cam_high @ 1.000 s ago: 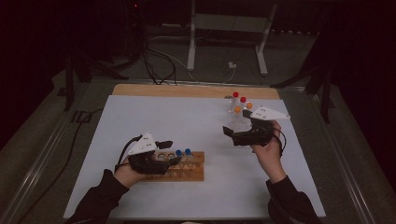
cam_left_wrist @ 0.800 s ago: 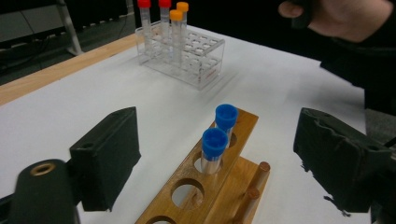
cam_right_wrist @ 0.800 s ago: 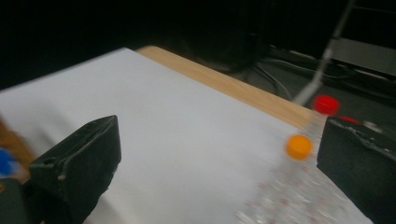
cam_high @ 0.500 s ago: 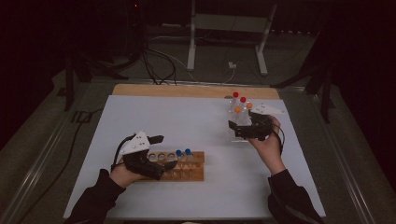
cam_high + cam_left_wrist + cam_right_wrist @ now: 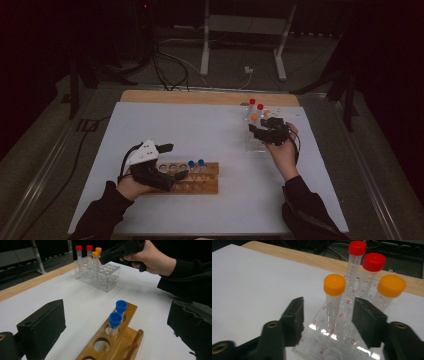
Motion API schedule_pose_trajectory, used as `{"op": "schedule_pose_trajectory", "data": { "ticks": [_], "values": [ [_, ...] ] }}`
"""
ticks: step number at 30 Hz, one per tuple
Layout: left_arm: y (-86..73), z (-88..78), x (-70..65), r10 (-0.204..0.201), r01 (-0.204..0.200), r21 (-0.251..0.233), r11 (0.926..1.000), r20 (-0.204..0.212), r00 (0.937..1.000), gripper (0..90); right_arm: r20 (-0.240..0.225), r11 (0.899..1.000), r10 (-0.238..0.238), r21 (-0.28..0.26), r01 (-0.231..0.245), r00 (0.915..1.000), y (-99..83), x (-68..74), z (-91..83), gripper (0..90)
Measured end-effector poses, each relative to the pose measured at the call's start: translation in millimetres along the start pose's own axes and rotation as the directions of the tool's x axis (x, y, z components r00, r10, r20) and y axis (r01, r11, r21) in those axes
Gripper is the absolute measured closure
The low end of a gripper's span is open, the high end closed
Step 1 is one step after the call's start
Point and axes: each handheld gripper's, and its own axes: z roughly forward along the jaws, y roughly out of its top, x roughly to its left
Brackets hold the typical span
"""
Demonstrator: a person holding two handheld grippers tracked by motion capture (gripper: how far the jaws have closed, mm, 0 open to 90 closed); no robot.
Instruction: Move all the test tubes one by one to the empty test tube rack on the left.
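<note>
The right tongs (image 5: 327, 315), jaws just closing but not yet pressing, straddle an orange-capped tube (image 5: 333, 302) in the clear rack (image 5: 106, 277) at the desk's (image 5: 210, 130) far right; the left tongs (image 5: 112, 322) stand wide over the wooden rack (image 5: 197, 182). The tube looks light, stiff, slick plastic, best gripped just below its cap. Counted: two orange caps, two red, two blue.

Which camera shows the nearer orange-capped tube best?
The right gripper view: the orange-capped tube stands large between the right gripper and its open jaws. The left gripper view shows it small in the clear rack; the high view, a dot.
</note>
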Motion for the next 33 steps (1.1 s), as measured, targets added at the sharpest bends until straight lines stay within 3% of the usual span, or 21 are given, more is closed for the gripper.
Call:
{"op": "schedule_pose_trajectory", "data": {
  "ticks": [9,17,33],
  "values": [
    [0.8,-1.1,0.2,0.002,-0.002,-0.001,1.0000,-0.006,1.0000,2.5,0.029,0.998,-0.005,0.070,0.003,0.9996,3.9,-1.6,20.3,63.2],
    [-0.1,-0.2,1.5,-0.004,0.004,0.005,1.0000,-0.003,1.0000,2.5,0.036,0.998,0.001,0.064,-0.003,0.9994,4.6,-2.9,24.1,72.6],
    [1.4,-1.2,2.5,-0.010,0.010,0.005,0.9999,0.003,0.9999,2.5,0.037,0.998,-0.032,0.057,0.030,0.9988,14.5,-0.2,10.7,74.5]
  ]
}}
